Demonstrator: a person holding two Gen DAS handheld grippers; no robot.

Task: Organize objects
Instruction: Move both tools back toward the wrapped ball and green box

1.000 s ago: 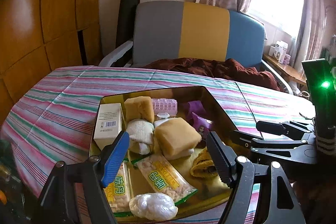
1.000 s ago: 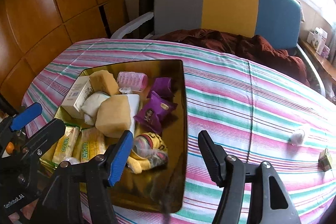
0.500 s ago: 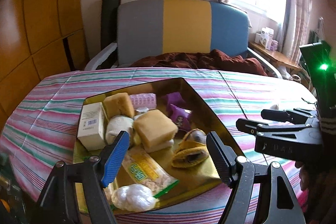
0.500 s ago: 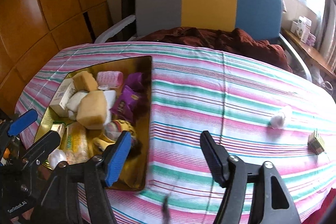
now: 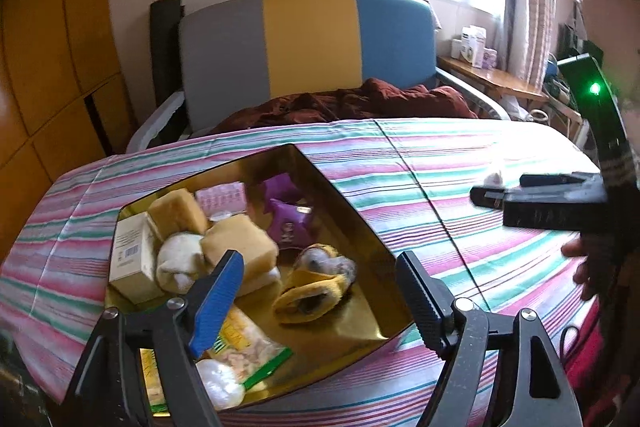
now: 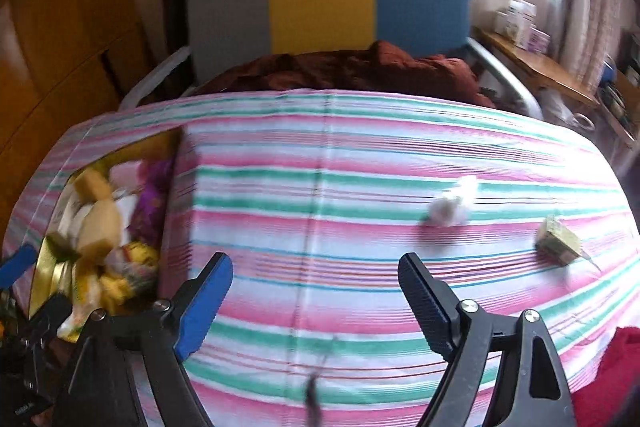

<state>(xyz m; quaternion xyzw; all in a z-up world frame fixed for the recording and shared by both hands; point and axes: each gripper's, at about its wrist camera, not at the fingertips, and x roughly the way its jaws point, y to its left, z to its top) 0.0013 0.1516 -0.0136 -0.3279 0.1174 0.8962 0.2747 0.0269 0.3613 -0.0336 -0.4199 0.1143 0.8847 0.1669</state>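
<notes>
A gold tray on the striped tablecloth holds several items: yellow sponges, a white box, purple packets, a yellow sock and snack bags. My left gripper is open and empty, above the tray's near side. My right gripper is open and empty over bare cloth, right of the tray. A white crumpled ball and a small tan packet lie on the cloth at the right. The right gripper also shows in the left wrist view.
A grey, yellow and blue chair with a dark red cloth stands behind the table. Wooden cabinets are at the left. A side shelf with boxes is by the window. The striped tablecloth covers the table.
Both grippers have swung to the right. The tray has slid toward the left of the right wrist view, and the white ball and tan packet have come nearer its middle.
</notes>
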